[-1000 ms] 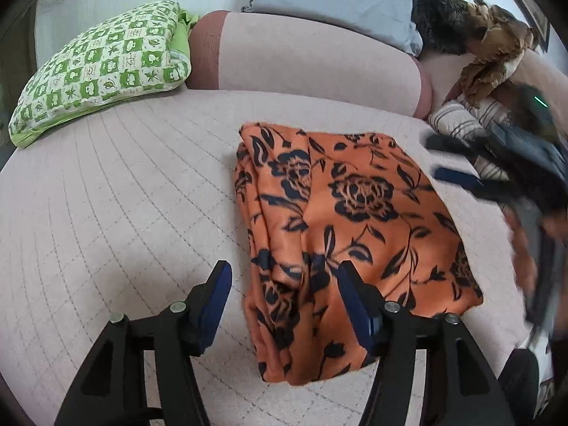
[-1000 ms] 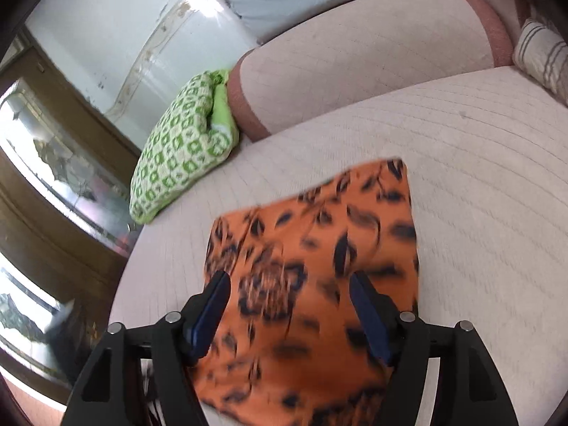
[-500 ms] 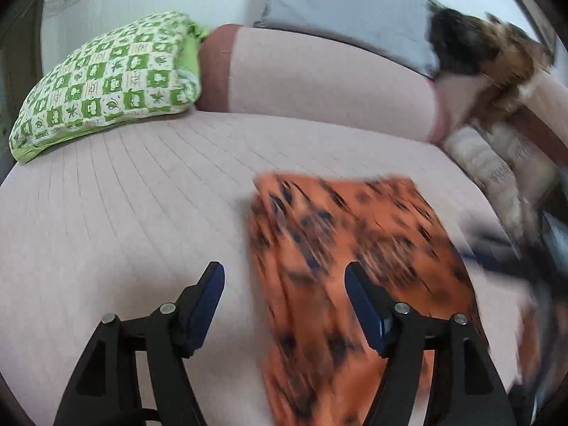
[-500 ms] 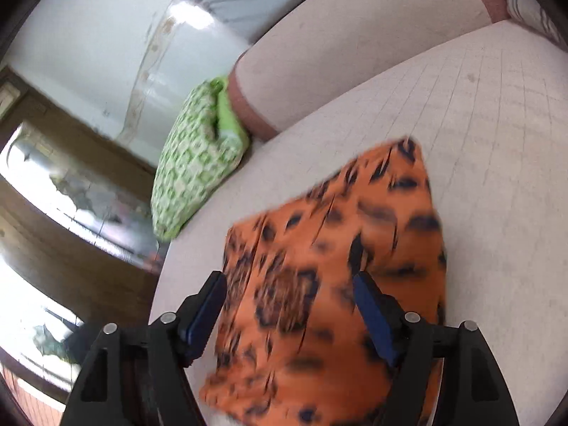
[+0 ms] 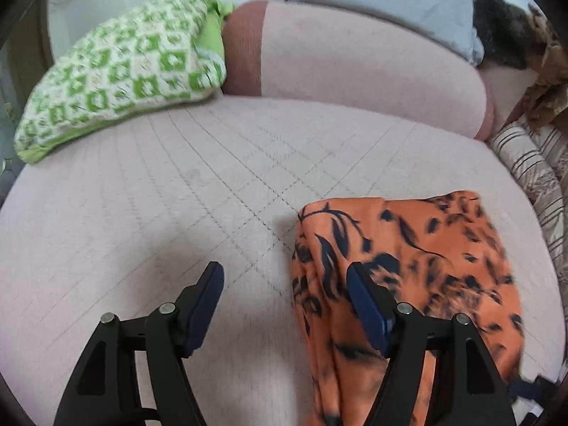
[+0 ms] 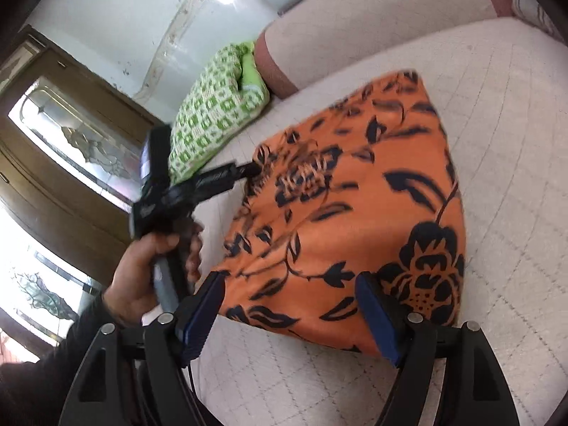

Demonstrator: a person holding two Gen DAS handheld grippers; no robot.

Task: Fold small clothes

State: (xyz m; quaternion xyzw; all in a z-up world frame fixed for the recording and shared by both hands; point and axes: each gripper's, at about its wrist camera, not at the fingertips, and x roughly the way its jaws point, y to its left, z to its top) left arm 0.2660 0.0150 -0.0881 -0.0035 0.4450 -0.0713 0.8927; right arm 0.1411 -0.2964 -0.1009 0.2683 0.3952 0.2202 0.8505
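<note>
Bed: pale quilted bed (image 5: 213, 184) under me, green pillow (image 5: 120, 71) at its far left
Left gripper (image 5: 284, 305): my jaws opening, empty, just left of the orange garment (image 5: 408, 259)
Garment: folded flat, right of the pillow; looks light, soft, slippery, so I'd pinch a corner
Right gripper (image 6: 289, 314): parted over its near edge, gripping nothing
Hidden: garment's near end cut off, layers unclear

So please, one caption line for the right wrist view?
Folded orange floral cloth lies on the quilted bed, ahead of the open right gripper.
</note>
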